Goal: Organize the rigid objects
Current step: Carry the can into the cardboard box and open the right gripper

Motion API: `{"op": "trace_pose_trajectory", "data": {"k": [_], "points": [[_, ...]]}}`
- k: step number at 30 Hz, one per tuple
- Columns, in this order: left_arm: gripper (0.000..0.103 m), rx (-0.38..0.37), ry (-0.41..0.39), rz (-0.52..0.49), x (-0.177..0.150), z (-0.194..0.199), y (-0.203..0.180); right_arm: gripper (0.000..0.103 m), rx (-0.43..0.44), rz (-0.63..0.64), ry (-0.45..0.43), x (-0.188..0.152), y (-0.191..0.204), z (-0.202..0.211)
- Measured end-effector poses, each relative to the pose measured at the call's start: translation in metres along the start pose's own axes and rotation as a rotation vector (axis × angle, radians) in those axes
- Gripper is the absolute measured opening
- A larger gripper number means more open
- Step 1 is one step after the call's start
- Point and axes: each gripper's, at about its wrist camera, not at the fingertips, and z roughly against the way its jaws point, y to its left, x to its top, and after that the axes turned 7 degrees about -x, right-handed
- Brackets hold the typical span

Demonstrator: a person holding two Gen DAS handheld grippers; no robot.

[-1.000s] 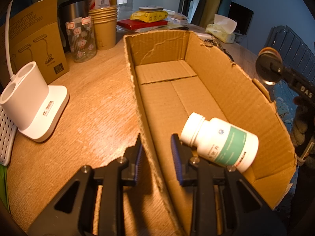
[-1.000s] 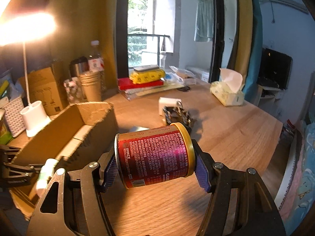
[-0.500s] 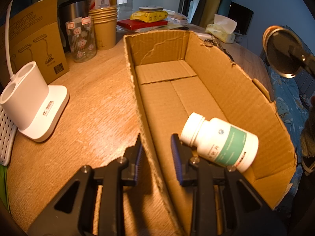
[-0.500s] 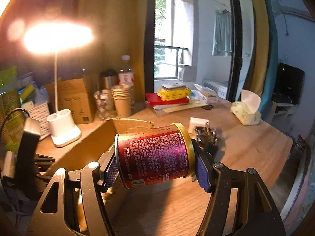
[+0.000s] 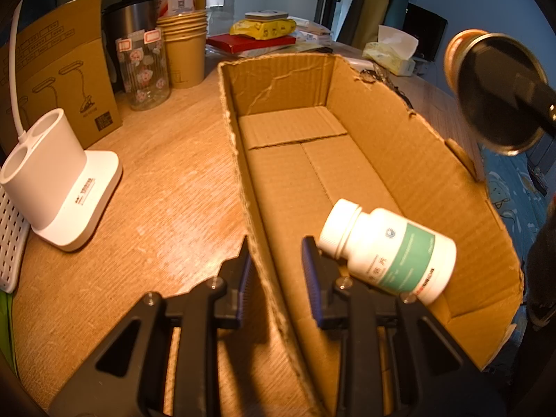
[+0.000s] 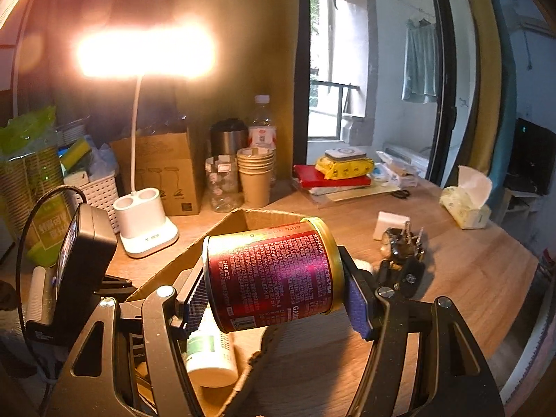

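Observation:
An open cardboard box (image 5: 399,146) lies on the wooden desk, and a white pill bottle (image 5: 389,246) with a green label rests on its side at the near end. My left gripper (image 5: 276,253) straddles the box's left wall; its left pad touches the wall, and a gap shows at the right pad. My right gripper (image 6: 276,295) is shut on a red can (image 6: 271,274) with gold rims, held sideways above the box (image 6: 267,219) and the bottle (image 6: 208,354). The can's dark end (image 5: 497,93) hangs beyond the box's right wall.
A lit white desk lamp stands on its base (image 5: 59,180) left of the box, beside a lamp carton (image 5: 62,80), a glass jar (image 5: 142,69) and stacked paper cups (image 5: 184,52). Binder clips (image 6: 403,243), a white charger (image 6: 389,226) and a tissue pack (image 6: 465,205) lie to the right.
My right gripper has carried the can up and over toward the box; in the left wrist view the can's end has grown larger and higher. The left gripper and bottle have stayed put.

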Motion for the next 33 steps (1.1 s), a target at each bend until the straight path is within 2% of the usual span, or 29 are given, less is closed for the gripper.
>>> {"op": "trace_pose_trajectory", "data": {"k": [11, 22, 33], "points": [[0.029, 0.001, 0.000, -0.002, 0.001, 0.000, 0.000, 0.069, 0.123, -0.047, 0.084, -0.013, 0.010, -0.028], [0.029, 0.001, 0.000, -0.001, 0.001, -0.001, 0.000, 0.068, 0.133, -0.015, 0.110, -0.018, 0.024, -0.036], [0.029, 0.002, 0.000, -0.003, 0.002, -0.001, 0.000, 0.068, 0.063, 0.116, 0.139, -0.022, 0.043, -0.039]]}}
